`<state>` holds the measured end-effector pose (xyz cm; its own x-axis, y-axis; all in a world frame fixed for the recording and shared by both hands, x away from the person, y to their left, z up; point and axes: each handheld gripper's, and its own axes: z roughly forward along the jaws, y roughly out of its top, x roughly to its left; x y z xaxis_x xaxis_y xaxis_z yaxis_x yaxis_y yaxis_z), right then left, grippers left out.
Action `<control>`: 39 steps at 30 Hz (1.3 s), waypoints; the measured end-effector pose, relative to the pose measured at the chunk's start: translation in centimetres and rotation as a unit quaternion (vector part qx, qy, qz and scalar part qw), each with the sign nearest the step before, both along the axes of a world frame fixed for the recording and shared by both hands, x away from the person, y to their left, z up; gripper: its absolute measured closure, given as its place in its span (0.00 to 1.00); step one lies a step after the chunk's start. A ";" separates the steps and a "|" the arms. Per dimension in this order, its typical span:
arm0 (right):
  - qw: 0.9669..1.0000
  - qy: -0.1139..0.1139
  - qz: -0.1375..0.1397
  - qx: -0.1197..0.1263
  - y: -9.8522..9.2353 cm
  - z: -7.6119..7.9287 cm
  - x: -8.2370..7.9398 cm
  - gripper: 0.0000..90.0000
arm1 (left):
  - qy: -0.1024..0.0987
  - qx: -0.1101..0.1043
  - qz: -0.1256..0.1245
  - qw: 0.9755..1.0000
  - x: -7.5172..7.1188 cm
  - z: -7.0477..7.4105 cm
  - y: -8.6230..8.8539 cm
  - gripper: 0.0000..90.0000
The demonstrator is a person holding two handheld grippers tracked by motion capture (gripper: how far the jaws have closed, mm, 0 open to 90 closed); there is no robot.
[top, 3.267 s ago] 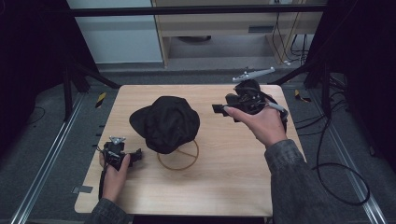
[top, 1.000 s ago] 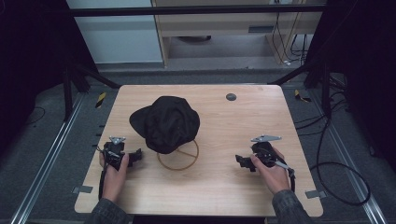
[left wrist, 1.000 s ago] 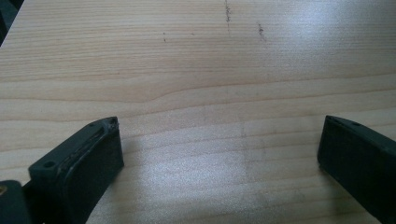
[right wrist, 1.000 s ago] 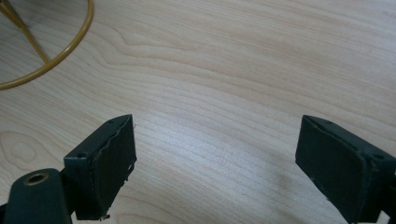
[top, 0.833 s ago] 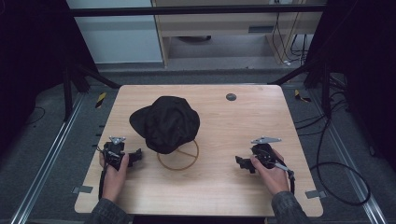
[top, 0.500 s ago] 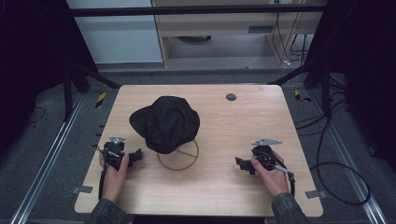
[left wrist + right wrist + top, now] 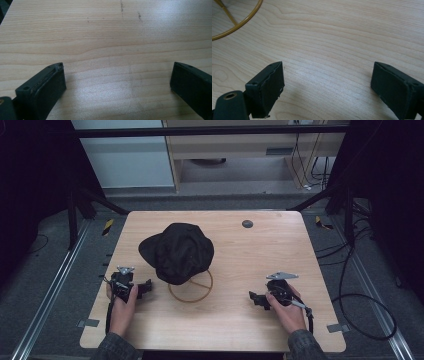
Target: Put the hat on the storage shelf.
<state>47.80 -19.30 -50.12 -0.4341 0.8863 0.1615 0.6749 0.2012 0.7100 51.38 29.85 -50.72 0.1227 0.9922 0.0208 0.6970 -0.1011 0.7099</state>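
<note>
A black hat (image 7: 177, 251) sits on a gold wire stand whose ring base (image 7: 191, 288) rests near the middle of the wooden table (image 7: 260, 250). At the front left, my left gripper (image 7: 145, 287) lies on the table, open, with bare wood between its jaws (image 7: 117, 77). My right gripper (image 7: 255, 299) rests at the front right, open too, jaws wide over bare wood (image 7: 327, 80). Part of the gold ring (image 7: 237, 22) shows at the top left of the right gripper view. Both grippers are apart from the hat.
A small dark round disc (image 7: 247, 224) lies near the table's far edge. A black cable (image 7: 360, 305) trails off the right side onto the grey floor. Metal rails (image 7: 45, 295) run along the left of the table.
The right hand brought its gripper from the far right of the table down to the front right and now rests there. Left gripper and hat have not moved.
</note>
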 end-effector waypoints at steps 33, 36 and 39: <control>0.997 -0.041 -0.002 -0.070 2.7 -1.1 -0.5 0.04 | 0.000 0.000 0.000 1.000 0.0 0.0 0.0 0.00; 0.997 -0.042 -0.004 -0.072 2.9 -1.1 -0.4 0.03 | 0.000 0.000 0.000 1.000 0.0 0.0 0.0 0.00; 0.997 -0.041 -0.001 -0.073 2.9 -1.1 -0.5 0.03 | 0.000 0.000 0.000 1.000 0.0 0.0 0.0 0.00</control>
